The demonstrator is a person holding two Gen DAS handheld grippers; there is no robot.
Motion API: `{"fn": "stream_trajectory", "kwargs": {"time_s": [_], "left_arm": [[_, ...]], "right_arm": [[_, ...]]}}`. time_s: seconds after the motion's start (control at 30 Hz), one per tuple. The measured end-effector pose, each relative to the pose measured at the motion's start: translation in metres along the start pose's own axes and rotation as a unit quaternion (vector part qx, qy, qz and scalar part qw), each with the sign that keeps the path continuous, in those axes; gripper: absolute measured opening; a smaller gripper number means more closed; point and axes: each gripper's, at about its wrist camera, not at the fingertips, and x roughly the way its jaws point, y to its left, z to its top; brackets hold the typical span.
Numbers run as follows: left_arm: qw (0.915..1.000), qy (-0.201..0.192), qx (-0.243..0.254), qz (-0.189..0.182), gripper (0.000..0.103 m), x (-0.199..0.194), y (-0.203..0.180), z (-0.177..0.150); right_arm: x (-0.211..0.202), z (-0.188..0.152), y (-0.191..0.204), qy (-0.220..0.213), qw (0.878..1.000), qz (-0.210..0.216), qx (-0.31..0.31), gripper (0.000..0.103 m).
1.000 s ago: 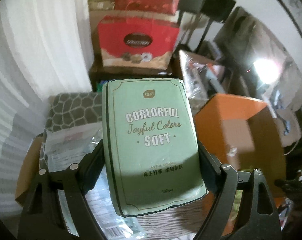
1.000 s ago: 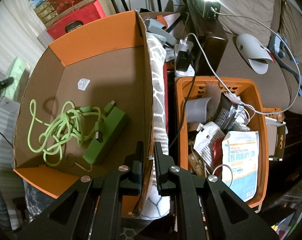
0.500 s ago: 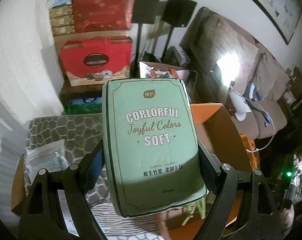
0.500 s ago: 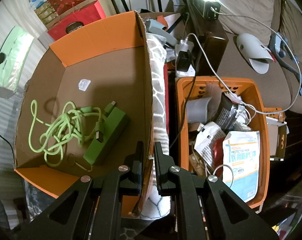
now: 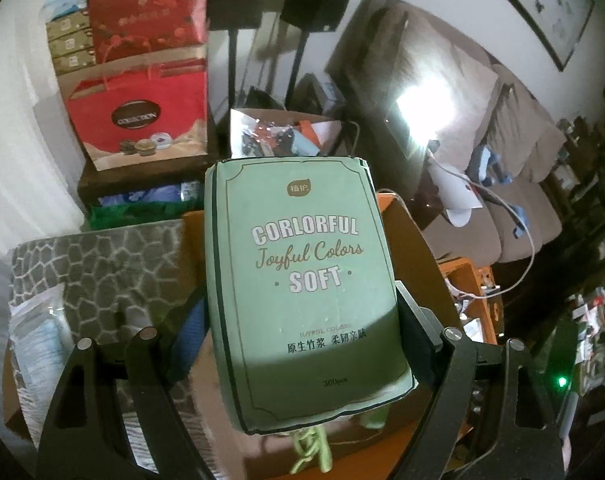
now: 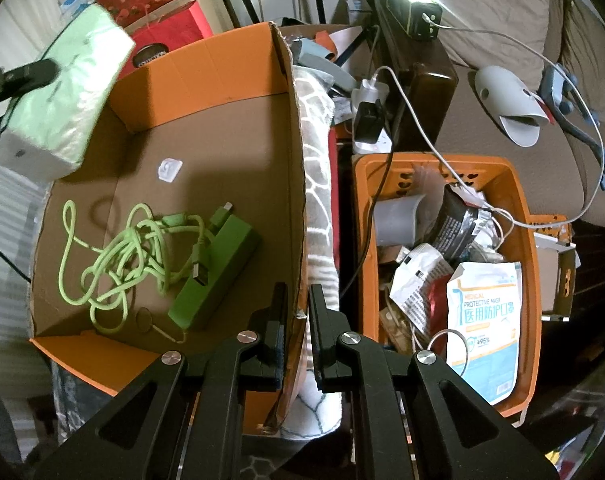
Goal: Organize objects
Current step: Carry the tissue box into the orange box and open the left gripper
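Observation:
A green soft pack of tissues (image 5: 302, 280) fills the left wrist view, and my left gripper (image 5: 300, 312) is shut on its two sides. In the right wrist view the same tissue pack (image 6: 62, 100) hangs above the far left corner of an open cardboard box (image 6: 222, 128) with orange flaps. On the box floor lie a tangled light green cable (image 6: 134, 248) and a dark green block (image 6: 218, 276). My right gripper (image 6: 296, 304) is shut on the box's right wall (image 6: 296, 160), one finger on each face.
An orange plastic basket (image 6: 520, 216) full of packets and a mask bag stands right of the box. A grey patterned cloth (image 6: 318, 184) hangs between them. A sofa with a lit lamp (image 6: 412, 20) lies behind. Red gift bags (image 5: 142, 120) stand at the back left.
The left gripper has carried the tissue pack to the right, from beside the box to above its left corner. The right gripper has kept its hold on the box wall.

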Motion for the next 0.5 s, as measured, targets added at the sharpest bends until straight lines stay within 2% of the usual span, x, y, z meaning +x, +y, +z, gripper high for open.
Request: {"fn": "stream_trajectory", "kwargs": {"time_s": [0.3, 0.5], "left_arm": [[0.9997, 0.023, 0.006, -0.006, 0.082, 0.037, -0.039, 0.005], [0.9987, 0.047, -0.011, -0.016, 0.082, 0.064, -0.045, 0.007]], "right_arm": [[0.000, 0.001, 0.003, -0.002, 1.000, 0.001, 0.000, 0.009], [-0.005, 0.000, 0.001, -0.010, 1.000, 0.011, 0.005, 0.009]]}}
